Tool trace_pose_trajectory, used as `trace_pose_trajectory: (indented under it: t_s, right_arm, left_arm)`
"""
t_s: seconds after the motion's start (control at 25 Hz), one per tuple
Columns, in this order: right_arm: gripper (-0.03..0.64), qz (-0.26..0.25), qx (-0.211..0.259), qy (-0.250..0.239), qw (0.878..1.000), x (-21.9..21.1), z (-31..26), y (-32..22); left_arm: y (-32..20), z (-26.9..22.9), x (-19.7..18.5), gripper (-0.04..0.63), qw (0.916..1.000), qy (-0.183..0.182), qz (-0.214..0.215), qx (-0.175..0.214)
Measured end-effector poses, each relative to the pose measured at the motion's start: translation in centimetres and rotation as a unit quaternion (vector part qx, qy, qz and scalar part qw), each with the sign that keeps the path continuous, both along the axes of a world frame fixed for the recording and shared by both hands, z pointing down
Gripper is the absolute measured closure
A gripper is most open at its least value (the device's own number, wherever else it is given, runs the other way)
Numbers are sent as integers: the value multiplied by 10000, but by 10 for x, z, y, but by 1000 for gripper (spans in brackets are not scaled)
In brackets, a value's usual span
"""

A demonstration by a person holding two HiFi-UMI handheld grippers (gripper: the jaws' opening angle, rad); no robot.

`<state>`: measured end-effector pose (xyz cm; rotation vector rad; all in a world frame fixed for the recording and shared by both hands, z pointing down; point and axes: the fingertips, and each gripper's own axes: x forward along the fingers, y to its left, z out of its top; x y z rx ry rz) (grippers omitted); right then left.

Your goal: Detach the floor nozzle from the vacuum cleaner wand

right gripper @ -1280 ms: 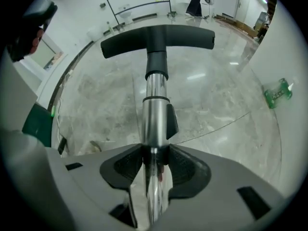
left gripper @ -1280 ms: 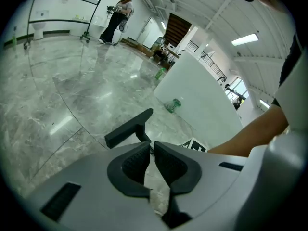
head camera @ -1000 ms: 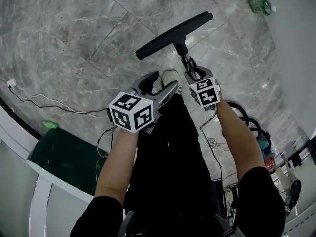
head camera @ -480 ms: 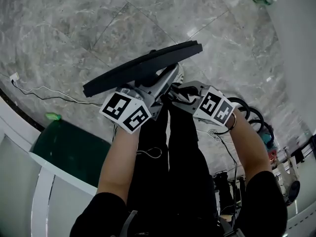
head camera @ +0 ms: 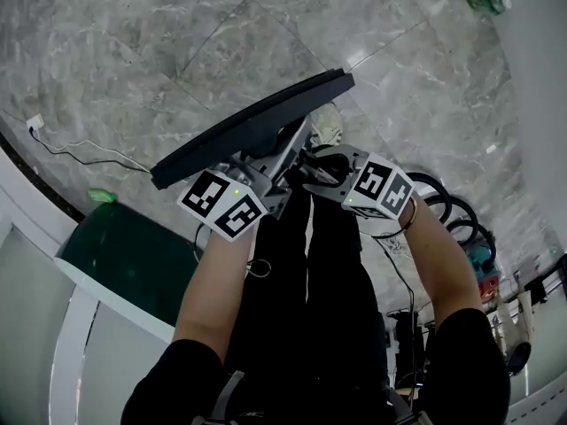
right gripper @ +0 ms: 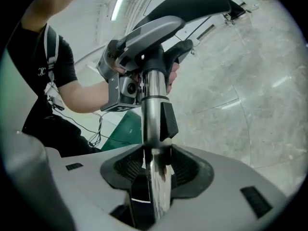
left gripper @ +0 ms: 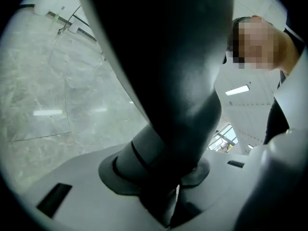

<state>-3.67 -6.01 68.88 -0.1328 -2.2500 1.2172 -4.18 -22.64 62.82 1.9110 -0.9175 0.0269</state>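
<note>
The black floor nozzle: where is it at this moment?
In the head view the black floor nozzle slants across the centre, raised above the grey marble floor; the left gripper is closing its jaws on its neck, the right gripper holds the metal wand.

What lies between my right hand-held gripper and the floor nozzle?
In the right gripper view, the chrome wand runs from the right hand-held gripper up to the floor nozzle, with a black clip on it.
</note>
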Motion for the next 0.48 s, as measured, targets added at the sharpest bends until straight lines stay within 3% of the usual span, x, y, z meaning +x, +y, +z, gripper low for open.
trace_pose_trajectory:
  t_s: [0.24, 0.36, 0.44, 0.48]
  right_arm:
    - [446, 57, 219, 27, 9997, -9, 8, 2]
    - [448, -214, 339, -28, 9992, -19, 13, 10]
    - [453, 80, 502, -7, 9987, -24, 20, -1]
    - [503, 276, 560, 91, 9980, -25, 23, -7]
  left_arm:
    - [1, 2, 0, 426, 9999, 133, 64, -44]
    - [5, -11, 31, 425, 9981, 270, 551, 99]
    - [-4, -14, 42, 425, 9972, 186, 698, 191]
    - [-8, -10, 41, 425, 9977, 129, 648, 152]
